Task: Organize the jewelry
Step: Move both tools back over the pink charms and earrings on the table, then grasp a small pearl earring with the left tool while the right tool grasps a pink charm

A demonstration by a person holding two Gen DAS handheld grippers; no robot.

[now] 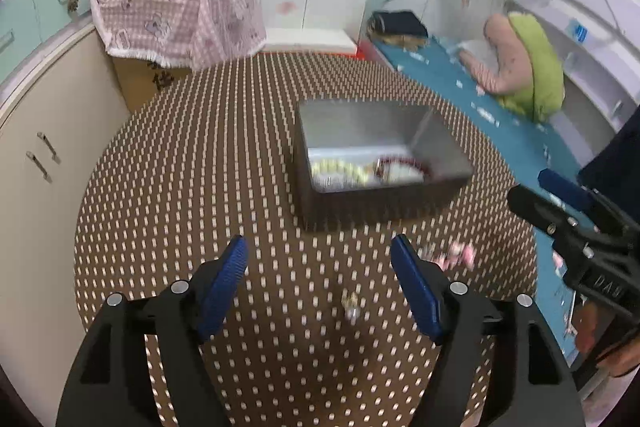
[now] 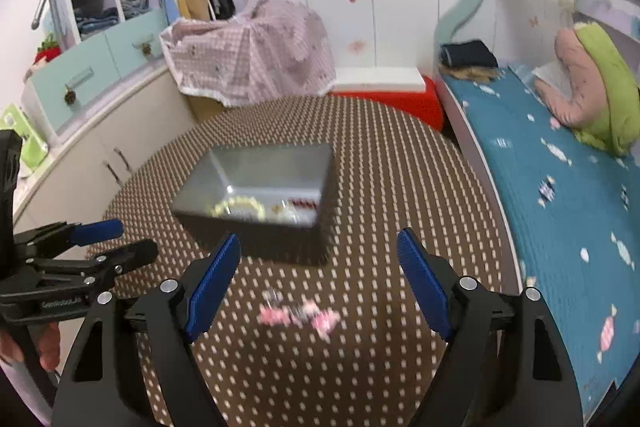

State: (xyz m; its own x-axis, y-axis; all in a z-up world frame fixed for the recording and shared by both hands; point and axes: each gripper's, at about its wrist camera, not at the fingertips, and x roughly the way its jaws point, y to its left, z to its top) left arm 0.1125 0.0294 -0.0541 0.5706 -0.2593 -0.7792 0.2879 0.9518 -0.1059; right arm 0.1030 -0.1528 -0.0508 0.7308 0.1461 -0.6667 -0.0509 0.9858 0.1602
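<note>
A dark metal box (image 1: 380,199) stands on the round brown dotted table (image 1: 200,167). In it lie a pale yellow bead bracelet (image 1: 340,169) and a dark red bead bracelet (image 1: 404,163); the box also shows in the right wrist view (image 2: 256,239). My left gripper (image 1: 320,267) is open and empty above a small silvery trinket (image 1: 351,305). A pink bead piece (image 1: 456,255) lies to its right. My right gripper (image 2: 320,267) is open and empty above that pink piece (image 2: 300,315). The right gripper also shows in the left wrist view (image 1: 560,203).
A bed with a blue cover (image 2: 560,187) runs along the right of the table. Cream cabinets (image 1: 40,147) stand on the left. A box under pink checked cloth (image 1: 180,11) and a red stool (image 2: 400,99) stand behind the table.
</note>
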